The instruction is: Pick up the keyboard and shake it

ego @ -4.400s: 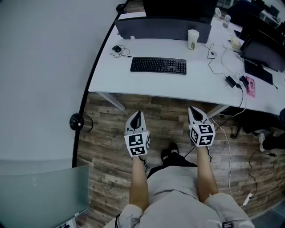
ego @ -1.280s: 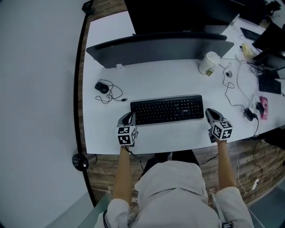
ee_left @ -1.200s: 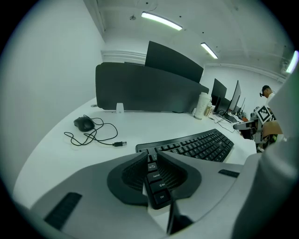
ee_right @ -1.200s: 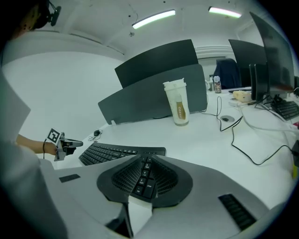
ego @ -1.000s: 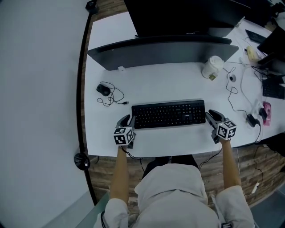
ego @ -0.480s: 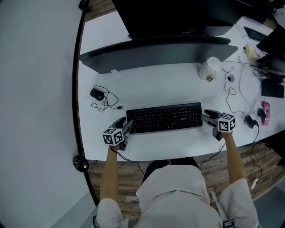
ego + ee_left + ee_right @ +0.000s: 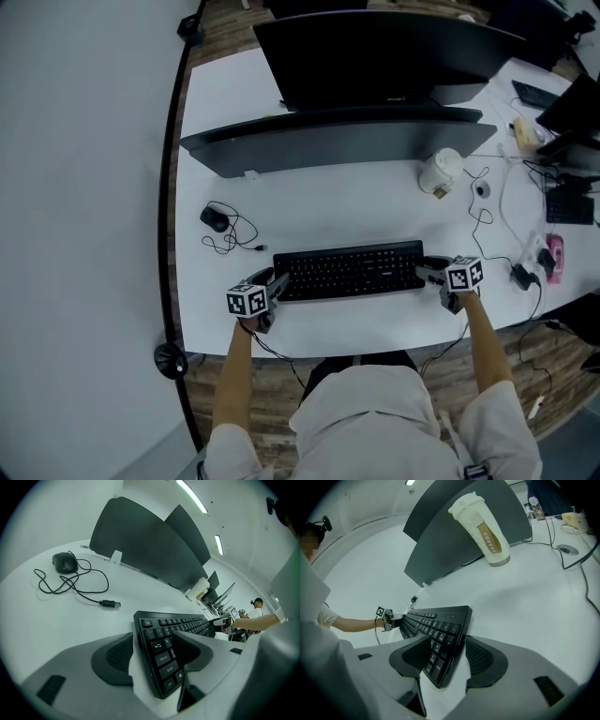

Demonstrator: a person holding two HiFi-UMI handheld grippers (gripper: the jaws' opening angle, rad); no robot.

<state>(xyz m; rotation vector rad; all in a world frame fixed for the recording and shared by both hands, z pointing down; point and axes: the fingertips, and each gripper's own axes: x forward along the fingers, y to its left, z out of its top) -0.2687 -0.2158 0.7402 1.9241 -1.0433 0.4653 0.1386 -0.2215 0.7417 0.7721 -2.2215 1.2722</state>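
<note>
- The left gripper (image 7: 152, 644) has its jaws widely apart, and they have just been opening. The left end of the black keyboard (image 7: 187, 623) is between them. One jaw is beside the far edge and the other is over the keys at the near side. A thin gap shows at the far pad, so nothing is clamped.
- The right gripper (image 7: 446, 644) also has its jaws wide, and they too have just been opening. The right end of the keyboard is between these jaws. The pads are close to both long edges but do not press on them.
- The keyboard lies flat on the white table (image 7: 375, 206) and reaches from one pair of jaws to the other.
- Beyond the left gripper's jaws, well apart, lies a black mouse (image 7: 64, 562) with its loose cable.
- Beyond the right gripper's jaws stands a paper coffee cup (image 7: 483, 531), in front of a dark monitor (image 7: 440, 527).
</note>
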